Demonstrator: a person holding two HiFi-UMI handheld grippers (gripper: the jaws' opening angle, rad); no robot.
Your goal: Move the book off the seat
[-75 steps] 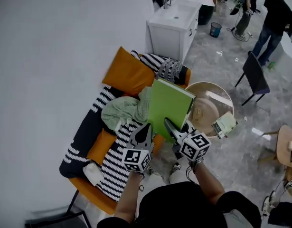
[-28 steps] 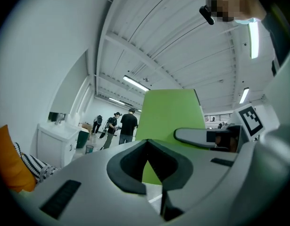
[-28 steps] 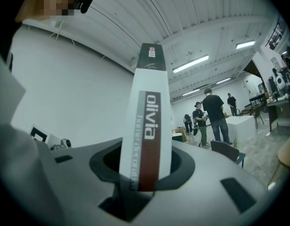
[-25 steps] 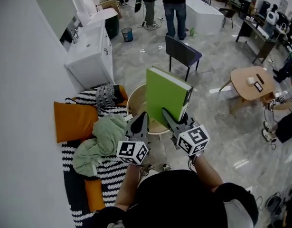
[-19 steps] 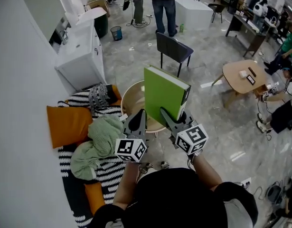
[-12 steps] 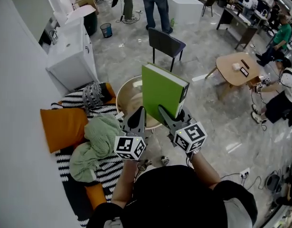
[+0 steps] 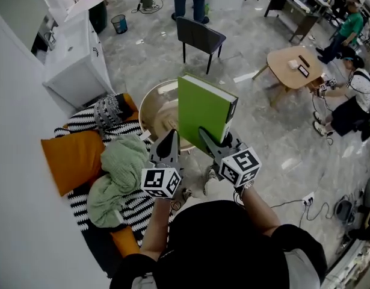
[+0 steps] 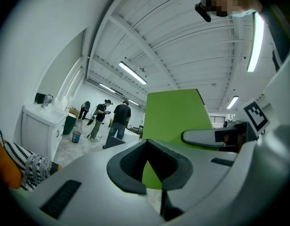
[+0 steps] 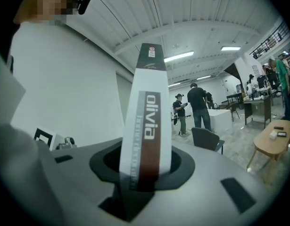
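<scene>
Your book (image 7: 203, 116), frame centre, shows a bright green cover; its spine (image 9: 147, 126) is white with a brown band. Left of it you have an orange cushion (image 7: 73, 158), pale green cloth (image 7: 115, 176) and black-and-white striped throw (image 7: 127, 206).

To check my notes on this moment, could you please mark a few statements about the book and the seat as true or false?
1. The right gripper is clamped on the green book. True.
2. The book lies flat on the striped seat. False: it is held upright in the air, off the seat.
3. An orange cushion lies on the seat. True.
4. The green cloth hangs over the dark chair. False: it lies crumpled on the seat, beside the orange cushion.
</scene>
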